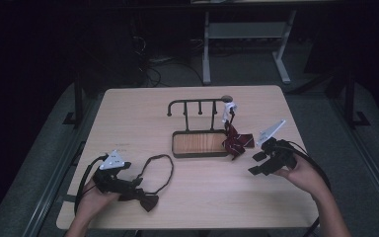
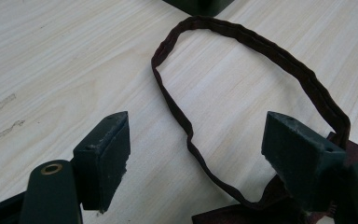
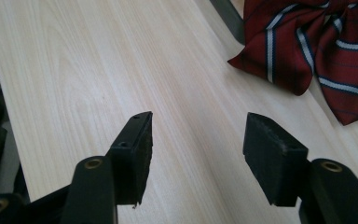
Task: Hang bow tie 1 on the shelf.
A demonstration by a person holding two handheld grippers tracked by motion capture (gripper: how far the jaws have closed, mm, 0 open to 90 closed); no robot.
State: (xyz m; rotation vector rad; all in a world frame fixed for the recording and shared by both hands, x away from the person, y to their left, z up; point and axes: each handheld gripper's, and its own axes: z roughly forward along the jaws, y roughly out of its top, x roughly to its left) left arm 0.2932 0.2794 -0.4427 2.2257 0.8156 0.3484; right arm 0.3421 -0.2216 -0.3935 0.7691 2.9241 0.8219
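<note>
Overhead coverage first: the table (image 1: 128, 113) carries a black hanger rack (image 1: 197, 102) standing in a wood-lined tray (image 1: 200, 143). A striped red bow tie (image 1: 237, 142) hangs by its white tag from the rack's right end, with its lower folds resting on the tray's right edge. A dark bow tie (image 1: 145, 200) lies near the front left, its neck loop (image 1: 160, 170) spread flat on the wood toward the tray. The left gripper (image 1: 128, 185) sits just beside the dark bow; the right gripper (image 1: 259, 163) hovers near the striped bow, apart from it.

Left gripper view: both jaws stand released, with nothing pressed between the pads. The neck loop (image 2: 261, 51) runs across the gap, and the dark bow (image 2: 233, 214) lies at the frame's bottom edge, against the right-hand jaw. Whether that jaw touches the fabric cannot be told; the overlap is too dark.

Right gripper view: the jaws are spread wide over bare wood, empty. The striped red bow tie (image 3: 307, 42) lies ahead and to the right.

Procedure for the step in hand, judged as picking up the dark bow tie to hang it:
- Lower the left jaws across the loop close to the bow knot, not mid-loop, so the loop hangs open.
- Close fully before lifting; thin strap slips easily.
- Keep the right gripper free to spread the loop over a rack peg.
</note>
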